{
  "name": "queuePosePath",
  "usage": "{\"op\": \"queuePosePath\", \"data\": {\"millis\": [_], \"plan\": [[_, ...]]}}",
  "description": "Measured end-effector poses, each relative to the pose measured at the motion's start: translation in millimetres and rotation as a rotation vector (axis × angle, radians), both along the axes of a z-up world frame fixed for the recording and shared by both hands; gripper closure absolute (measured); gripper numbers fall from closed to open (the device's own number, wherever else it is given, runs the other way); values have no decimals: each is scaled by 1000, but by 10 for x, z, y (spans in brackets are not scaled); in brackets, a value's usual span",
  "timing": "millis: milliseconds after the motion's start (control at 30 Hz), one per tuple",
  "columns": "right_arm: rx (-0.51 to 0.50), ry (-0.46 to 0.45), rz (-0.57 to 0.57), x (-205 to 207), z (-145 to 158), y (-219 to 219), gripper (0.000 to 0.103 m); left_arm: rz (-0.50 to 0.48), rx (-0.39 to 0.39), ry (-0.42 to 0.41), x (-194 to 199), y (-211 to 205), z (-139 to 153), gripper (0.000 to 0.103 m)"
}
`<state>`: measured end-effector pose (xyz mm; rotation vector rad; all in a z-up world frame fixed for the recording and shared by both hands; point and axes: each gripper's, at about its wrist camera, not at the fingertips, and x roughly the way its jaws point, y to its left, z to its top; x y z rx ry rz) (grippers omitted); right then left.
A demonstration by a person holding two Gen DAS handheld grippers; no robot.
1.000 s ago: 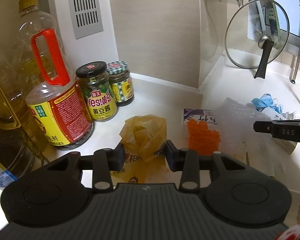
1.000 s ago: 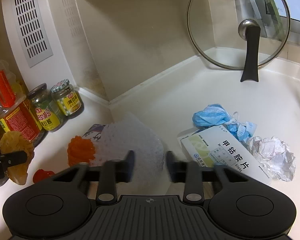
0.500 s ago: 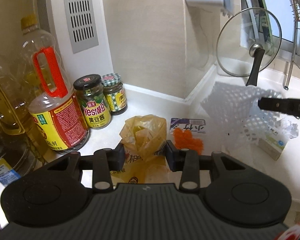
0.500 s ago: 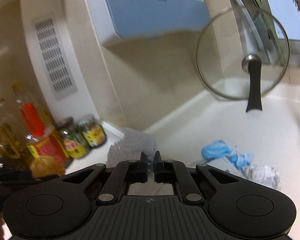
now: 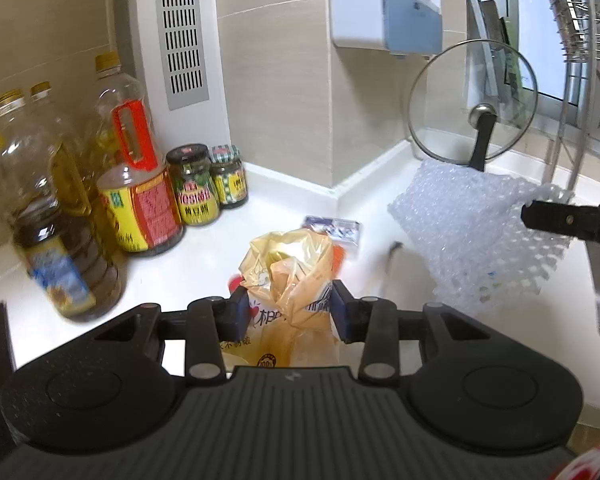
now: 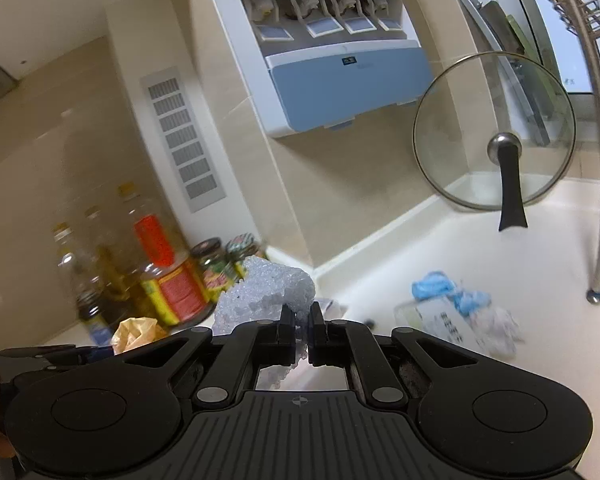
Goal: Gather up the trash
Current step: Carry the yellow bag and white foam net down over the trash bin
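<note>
Left gripper (image 5: 287, 308) tilted down, clamps yellow bag (image 5: 290, 264); right gripper (image 6: 302, 320) pinches bubble wrap (image 5: 472, 236) above white counter (image 5: 204, 256).

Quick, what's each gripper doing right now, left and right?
Left gripper: closed on the yellow plastic bag.
Right gripper: closed on the bubble wrap.

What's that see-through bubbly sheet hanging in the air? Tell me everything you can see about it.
It is a sheet of bubble wrap, clear plastic covered in rows of small air pockets. It hangs limp and slightly crumpled above the white countertop, pinched at one upper corner by the right tongs, which are shut on it. The rest dangles free, touching nothing else that shows. The pot lid leans against the wall behind it.
</note>
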<state>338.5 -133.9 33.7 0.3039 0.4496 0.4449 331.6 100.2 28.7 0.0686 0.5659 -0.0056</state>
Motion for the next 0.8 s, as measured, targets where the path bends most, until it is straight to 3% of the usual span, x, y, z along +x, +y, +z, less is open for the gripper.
{"op": "queuePosePath", "data": {"millis": [367, 800], "plan": [[-64, 102, 116, -774, -259, -165, 97, 54, -21, 74, -947, -433, -277, 66], [-263, 272, 239, -1138, -1142, -39, 97, 82, -67, 266, -1501, -649, -1188, 66]]}}
